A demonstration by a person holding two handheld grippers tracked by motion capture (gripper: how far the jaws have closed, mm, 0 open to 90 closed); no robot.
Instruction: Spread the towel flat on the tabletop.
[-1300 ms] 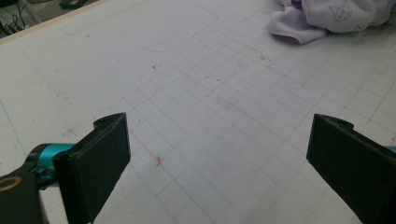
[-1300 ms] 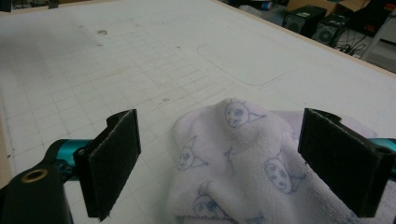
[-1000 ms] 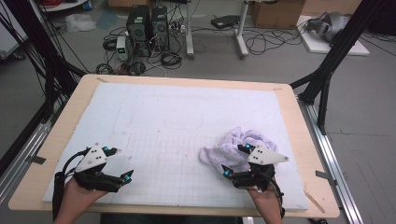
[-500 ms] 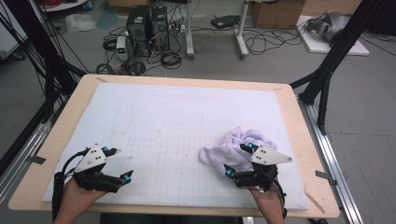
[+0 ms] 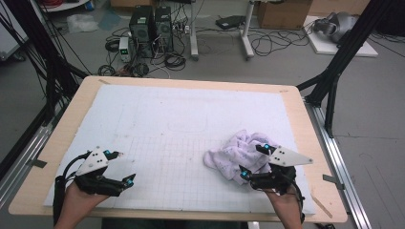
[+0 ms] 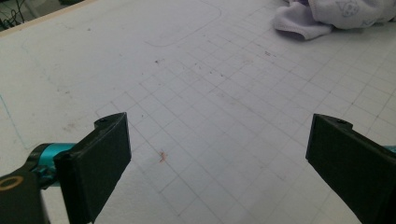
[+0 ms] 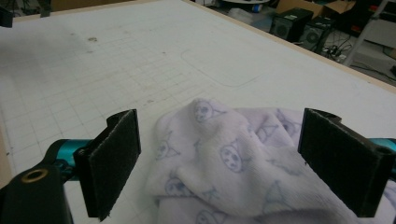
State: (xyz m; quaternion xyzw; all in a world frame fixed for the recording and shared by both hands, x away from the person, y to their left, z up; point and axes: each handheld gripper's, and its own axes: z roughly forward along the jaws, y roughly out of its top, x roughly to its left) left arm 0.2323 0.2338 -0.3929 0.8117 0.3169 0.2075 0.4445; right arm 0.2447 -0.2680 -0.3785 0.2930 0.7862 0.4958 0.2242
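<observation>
Between the spread black jaws of my right gripper (image 7: 219, 163) lies a crumpled pale lilac cloth printed with small cat faces and triangles (image 7: 233, 154); the jaws stand wide on either side of its nearest fold and pinch nothing. In the high view that right gripper (image 5: 252, 161) hovers at the near right edge of the cloth (image 5: 234, 152), which sits bunched on the right half of the white gridded foam mat (image 5: 191, 114), close to the table's front.

My left gripper (image 6: 217, 154) also has its jaws wide apart, with bare gridded mat between them and a small reddish mark just ahead of the left jaw. From above, this left gripper (image 5: 120, 167) rests over the mat's near left corner, well apart from the cloth. The mat covers most of the light wooden tabletop (image 5: 76, 95).
</observation>
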